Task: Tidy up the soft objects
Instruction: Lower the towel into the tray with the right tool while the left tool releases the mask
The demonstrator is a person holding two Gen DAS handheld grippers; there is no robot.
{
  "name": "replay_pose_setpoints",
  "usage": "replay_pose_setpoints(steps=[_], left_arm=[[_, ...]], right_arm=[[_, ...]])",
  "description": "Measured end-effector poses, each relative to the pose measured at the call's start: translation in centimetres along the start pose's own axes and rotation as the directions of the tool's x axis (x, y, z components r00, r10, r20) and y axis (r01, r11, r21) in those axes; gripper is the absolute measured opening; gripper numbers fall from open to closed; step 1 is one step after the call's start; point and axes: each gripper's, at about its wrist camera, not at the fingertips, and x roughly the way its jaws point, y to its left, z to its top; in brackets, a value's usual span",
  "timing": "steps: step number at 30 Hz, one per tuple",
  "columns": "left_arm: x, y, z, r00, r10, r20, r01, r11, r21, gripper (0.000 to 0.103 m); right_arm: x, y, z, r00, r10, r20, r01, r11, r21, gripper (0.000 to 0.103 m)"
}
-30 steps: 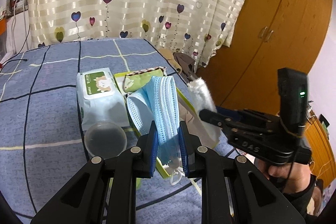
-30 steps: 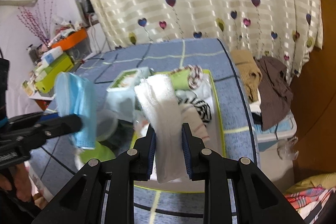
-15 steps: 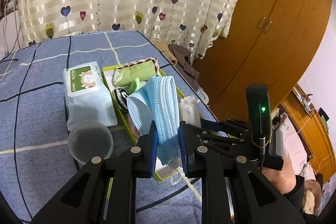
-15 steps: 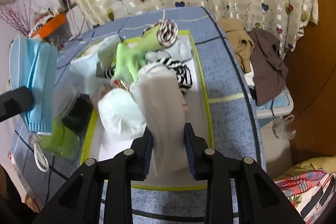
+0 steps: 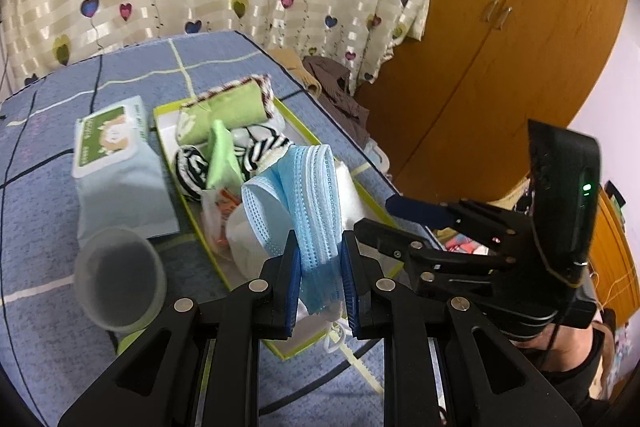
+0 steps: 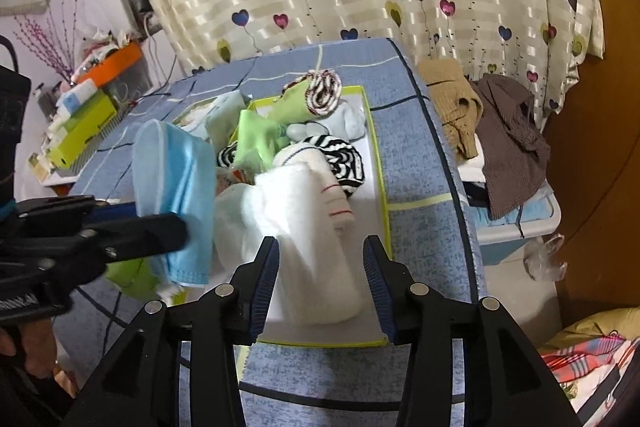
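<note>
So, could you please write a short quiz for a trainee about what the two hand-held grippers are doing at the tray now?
1. True or false: the left hand-held gripper is empty.
2. Which item lies between the right hand-held gripper's open jaws? A) white rolled cloth B) wet wipes pack C) plastic cup
3. Fill in: the white rolled cloth rests in the ____ with the yellow-green rim.

Key: 1 false, it grips the blue face masks; 2 A; 3 tray.

Left gripper (image 5: 319,277) points downward, jaws clamped tight. Right gripper (image 6: 325,277) points downward alongside, jaws just opened, pads clear.
</note>
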Motion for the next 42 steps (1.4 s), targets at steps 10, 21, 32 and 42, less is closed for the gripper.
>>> replay_pose_setpoints(steps=[10, 21, 32, 42], left_arm=[[2.9, -0.2, 0.5, 1.000, 0.005, -0.031, -0.005, 1.000, 0.017, 0.020], [3.8, 0.1, 0.0, 0.995, -0.043, -0.086, 0.043, 0.999, 0.004, 0.031], [0.5, 0.4, -0.2, 0.999, -0.022, -0.033, 0.022, 1.000, -0.006, 0.035], [-2.2, 0.3, -0.6, 1.000, -0.014, 0.020, 0.014, 1.000, -0.006, 0.035]], right_arm=[[-0.2, -0.8, -0.2, 1.000, 0.005, 0.008, -0.005, 1.000, 0.013, 0.042], [-0.1, -0.6, 0.1, 1.000, 0.007, 0.007, -0.007, 1.000, 0.015, 0.042], [-1.4, 0.0, 0.3, 0.999, 0.006, 0.033, -0.006, 1.000, 0.009, 0.042], [-2.9, 1.8, 0.3, 0.999, -0.005, 0.049, 0.006, 1.000, -0.013, 0.042]])
